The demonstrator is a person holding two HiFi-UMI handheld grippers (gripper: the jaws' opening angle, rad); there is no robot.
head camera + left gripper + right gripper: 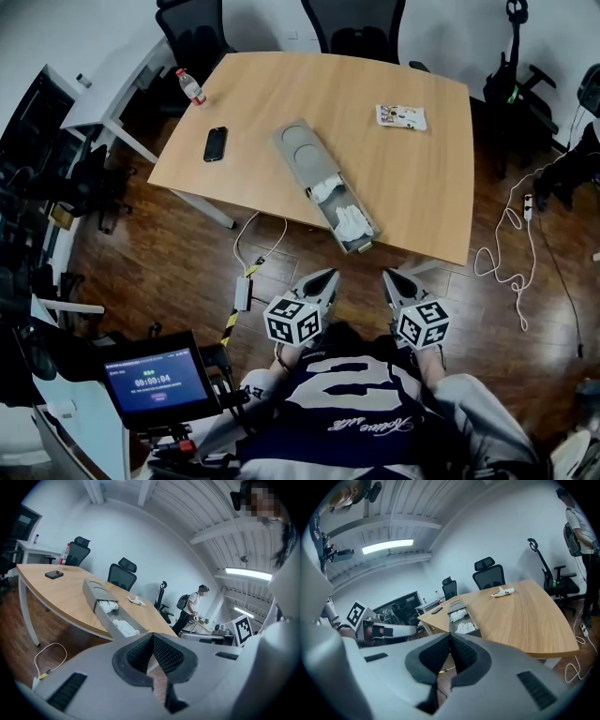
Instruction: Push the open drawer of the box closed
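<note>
Left tongs point(326, 277) are pressed together with nothing between the pads, and the same goes for the right tongs point(390, 276) (the pads meet tip to tip in both gripper views, so nothing's being carried). Both are held low at the bottom middle of the head view, in front of the person's lap and off the bench point(412, 178) altogether.

Just above them in that view, the open drawer point(360, 247) is found at the near edge of the bench. It's pulled out of the long grey box point(305, 150), which lies on a diagonal running up and to the left. The drawer's front end points down toward the gap between the two tongs, though nothing is being touched yet. Some white cloths point(352, 220) are piled inside.

Handling-wise, the box would be guessed to be light and rigid, and the bench top looks smooth. So the whole thing may well get shoved along instead of the drawer sliding in. The flat front end is probably the spot to press, straight along the box's long axis, with the far end steadied by the other tongs. The cloths are soft and could get caught at the opening if they're sticking up.
</note>
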